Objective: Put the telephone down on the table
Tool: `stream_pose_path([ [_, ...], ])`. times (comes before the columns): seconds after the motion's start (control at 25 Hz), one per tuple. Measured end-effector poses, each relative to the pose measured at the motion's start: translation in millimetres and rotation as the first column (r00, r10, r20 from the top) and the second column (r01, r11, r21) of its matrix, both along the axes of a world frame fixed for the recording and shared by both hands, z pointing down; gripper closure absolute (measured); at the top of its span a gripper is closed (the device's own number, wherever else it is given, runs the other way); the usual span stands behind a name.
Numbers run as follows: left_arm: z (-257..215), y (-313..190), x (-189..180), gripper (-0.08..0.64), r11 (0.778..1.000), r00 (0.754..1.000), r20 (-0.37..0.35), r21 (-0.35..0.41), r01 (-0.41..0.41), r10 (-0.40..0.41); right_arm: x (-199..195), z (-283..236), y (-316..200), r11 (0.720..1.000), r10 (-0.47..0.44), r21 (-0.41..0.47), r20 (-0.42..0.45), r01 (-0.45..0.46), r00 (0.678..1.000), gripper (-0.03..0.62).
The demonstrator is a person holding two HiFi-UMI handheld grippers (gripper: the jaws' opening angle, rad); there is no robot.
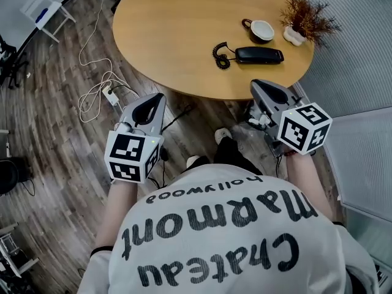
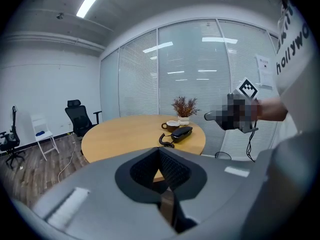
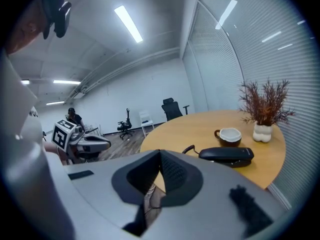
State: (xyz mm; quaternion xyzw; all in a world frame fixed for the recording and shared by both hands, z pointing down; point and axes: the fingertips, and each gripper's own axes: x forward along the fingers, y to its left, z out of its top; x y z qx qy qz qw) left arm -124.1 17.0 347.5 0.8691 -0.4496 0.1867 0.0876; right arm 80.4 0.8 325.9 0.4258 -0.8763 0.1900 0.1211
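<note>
While black glossy oblong telephone [image 1: 260,55] with coiled cord [image 1: 222,55] lies on round smooth wooden tabletop [image 1: 177,29] beside cup [image 1: 262,29], left tongs [image 1: 158,98] and right tongs [image 1: 257,86] both closed, empty, short of tabletop.

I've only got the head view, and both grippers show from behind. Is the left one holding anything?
Observer: No. The left gripper view shows the left gripper shut, fingers together, nothing between them.
Operator: And the right one?
Observer: The right gripper is shut and empty too.
Operator: Is the handset on its base?
Observer: From the side, in the right gripper view, the telephone lies on the table with the handset apparently seated on its base.
</note>
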Motion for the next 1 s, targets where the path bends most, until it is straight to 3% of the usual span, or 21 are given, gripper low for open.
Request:
stream_pose_path([
  [1.0,-14.4,-13.1,1.6,0.551,0.999,0.999,-0.020,0.032,-0.025,0.025,1.6,-7.5,-4.4,1.000,0.003,-0.007,-0.034,-0.003,0.999,0.578],
])
